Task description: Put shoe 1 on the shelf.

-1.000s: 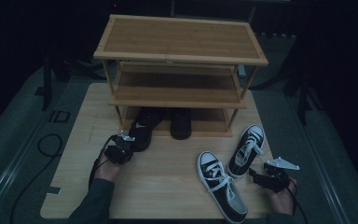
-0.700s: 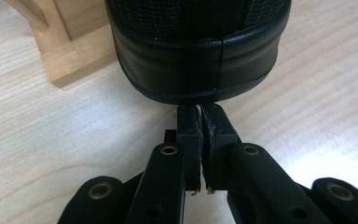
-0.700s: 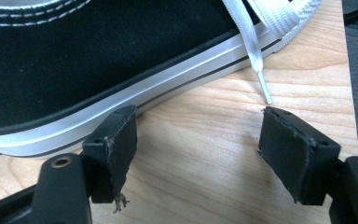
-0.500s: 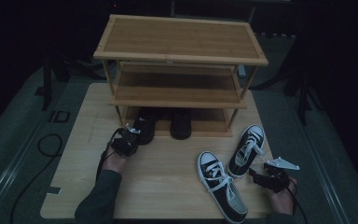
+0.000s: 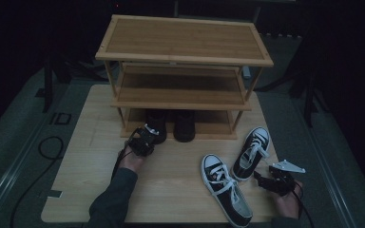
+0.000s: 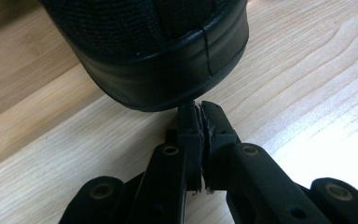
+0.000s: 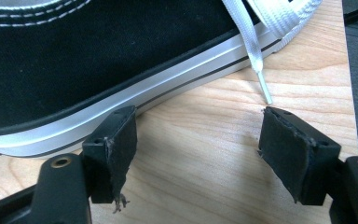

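Two black shoes (image 5: 156, 124) (image 5: 185, 124) stand side by side on the bottom shelf of a three-tier bamboo shoe rack (image 5: 183, 97). My left gripper (image 5: 144, 138) is shut, and its tips (image 6: 200, 111) touch the rounded heel of the left black shoe (image 6: 149, 56) with nothing between them. Two black-and-white sneakers lie on the table at the right, one near the front edge (image 5: 225, 194), one angled toward the rack (image 5: 251, 152). My right gripper (image 5: 265, 181) stands open beside the white sole of a sneaker (image 7: 98, 60). A white lace tip (image 7: 263, 88) rests between its jaws (image 7: 200, 135).
The light wooden table (image 5: 90, 166) has bare surface at the left and front middle. The rack's middle shelf (image 5: 180, 85) and top shelf (image 5: 183, 40) hold nothing. A black cable (image 5: 47, 147) lies on the grey floor at the left.
My left gripper has moved forward and right up to the rack, and the left black shoe has slid a little farther under the shelf. The right gripper has stayed put.
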The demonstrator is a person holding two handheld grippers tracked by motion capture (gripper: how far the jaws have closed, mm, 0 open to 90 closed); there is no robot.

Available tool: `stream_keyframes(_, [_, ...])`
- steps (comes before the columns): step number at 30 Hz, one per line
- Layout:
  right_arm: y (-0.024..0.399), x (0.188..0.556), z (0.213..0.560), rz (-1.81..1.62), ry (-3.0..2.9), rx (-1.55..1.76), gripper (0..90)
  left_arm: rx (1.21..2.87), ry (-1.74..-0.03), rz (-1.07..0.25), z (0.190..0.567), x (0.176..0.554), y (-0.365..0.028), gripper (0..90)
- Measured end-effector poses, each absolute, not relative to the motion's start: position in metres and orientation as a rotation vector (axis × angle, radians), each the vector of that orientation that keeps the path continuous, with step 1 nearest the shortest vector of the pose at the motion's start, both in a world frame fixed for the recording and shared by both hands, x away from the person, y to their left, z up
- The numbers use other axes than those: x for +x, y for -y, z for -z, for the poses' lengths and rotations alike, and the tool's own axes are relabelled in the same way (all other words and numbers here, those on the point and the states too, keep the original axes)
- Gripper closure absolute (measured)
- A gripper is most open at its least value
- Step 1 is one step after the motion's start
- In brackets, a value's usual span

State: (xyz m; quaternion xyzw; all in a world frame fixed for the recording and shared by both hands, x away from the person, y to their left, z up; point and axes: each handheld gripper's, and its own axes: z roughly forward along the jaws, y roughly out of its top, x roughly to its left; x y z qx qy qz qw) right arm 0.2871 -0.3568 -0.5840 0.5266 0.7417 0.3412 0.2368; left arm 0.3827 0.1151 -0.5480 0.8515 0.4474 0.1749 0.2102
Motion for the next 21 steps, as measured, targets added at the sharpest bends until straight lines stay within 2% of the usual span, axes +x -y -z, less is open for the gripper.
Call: stream_keyframes(21, [0.357,0.287,0.584,-0.936,-2.033,1.444,27.3,2.410,-1.171,-0.470,0.547,0.389,-0.099,85.7])
